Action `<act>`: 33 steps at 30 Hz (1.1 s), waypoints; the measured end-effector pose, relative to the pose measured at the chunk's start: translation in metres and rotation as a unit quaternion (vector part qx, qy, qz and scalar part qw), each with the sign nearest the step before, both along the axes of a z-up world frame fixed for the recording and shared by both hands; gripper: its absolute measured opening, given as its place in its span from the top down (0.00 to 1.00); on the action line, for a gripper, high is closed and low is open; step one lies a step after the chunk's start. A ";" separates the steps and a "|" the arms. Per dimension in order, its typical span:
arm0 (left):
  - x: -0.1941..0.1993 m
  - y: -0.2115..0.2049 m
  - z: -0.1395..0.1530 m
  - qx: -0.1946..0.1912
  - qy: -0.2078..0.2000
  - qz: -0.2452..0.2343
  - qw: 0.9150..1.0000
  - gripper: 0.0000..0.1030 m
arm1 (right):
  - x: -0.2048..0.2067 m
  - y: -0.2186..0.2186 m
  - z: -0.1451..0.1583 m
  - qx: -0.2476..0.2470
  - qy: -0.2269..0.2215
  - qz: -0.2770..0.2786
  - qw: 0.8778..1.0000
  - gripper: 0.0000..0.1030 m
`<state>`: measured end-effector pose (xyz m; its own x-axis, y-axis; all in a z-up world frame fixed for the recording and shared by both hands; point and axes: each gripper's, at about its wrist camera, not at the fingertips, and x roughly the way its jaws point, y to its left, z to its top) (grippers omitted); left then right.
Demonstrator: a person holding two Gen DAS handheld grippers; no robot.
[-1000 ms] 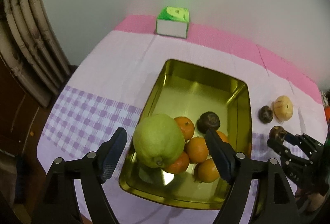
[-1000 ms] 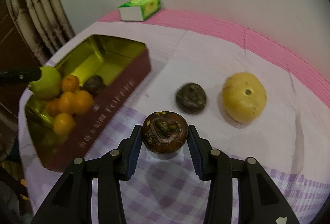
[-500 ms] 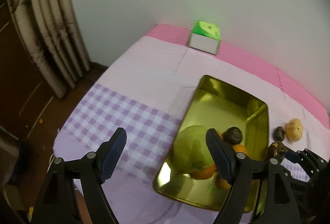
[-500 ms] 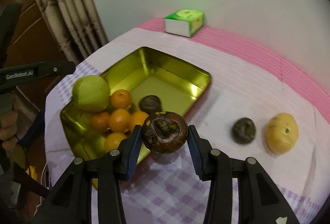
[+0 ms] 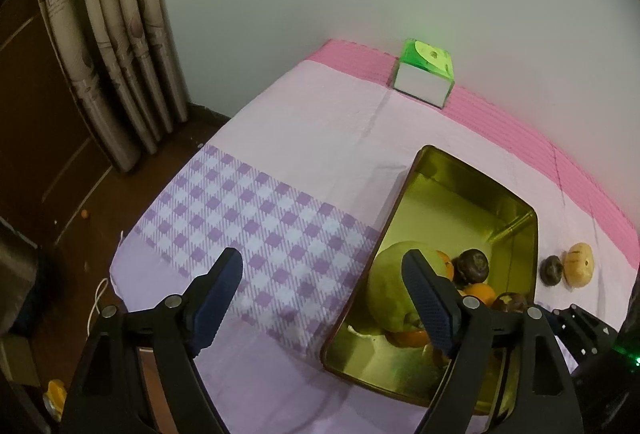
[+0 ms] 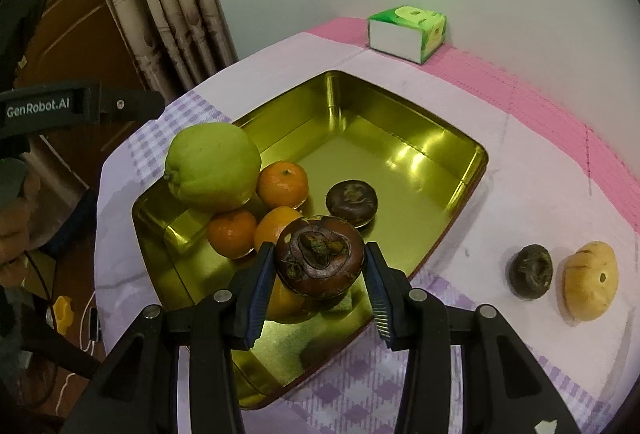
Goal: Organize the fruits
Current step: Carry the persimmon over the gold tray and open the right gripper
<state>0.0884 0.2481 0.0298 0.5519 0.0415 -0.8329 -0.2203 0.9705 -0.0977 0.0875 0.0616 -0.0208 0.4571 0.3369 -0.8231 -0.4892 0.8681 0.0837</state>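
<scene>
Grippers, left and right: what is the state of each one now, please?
Left gripper: open, holding nothing.
Right gripper: closed on the dark brown fruit.

Three mangosteens (image 6: 320, 261); four oranges (image 6: 282, 184); one pomelo (image 6: 212, 166); one tin (image 6: 400, 122)

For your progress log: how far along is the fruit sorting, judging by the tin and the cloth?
Done: the tin already holds a green fruit, oranges and one dark fruit. In hand: the right gripper is shut on another dark fruit above the tin; the left gripper is open and empty. Left: a dark fruit and a yellow fruit lie on the cloth.
</scene>
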 end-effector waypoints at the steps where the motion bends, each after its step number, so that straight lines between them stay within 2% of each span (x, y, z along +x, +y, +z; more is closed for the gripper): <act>1: 0.000 0.000 0.000 0.000 0.000 0.000 1.000 0.20 | 0.000 0.000 -0.002 0.000 0.002 0.000 1.000 0.60; 24: 0.003 -0.002 -0.008 -0.008 0.012 -0.003 1.000 0.20 | 0.003 0.003 -0.010 -0.005 0.004 0.002 1.000 0.60; 33: 0.003 -0.003 -0.009 -0.007 0.014 -0.005 1.000 0.20 | 0.003 -0.013 0.003 0.025 -0.005 -0.016 1.000 0.58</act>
<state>0.0910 0.2453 0.0211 0.5287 0.0230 -0.8485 -0.2126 0.9714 -0.1062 0.0908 0.0485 -0.0183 0.4769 0.3618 -0.8010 -0.4622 0.8784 0.1216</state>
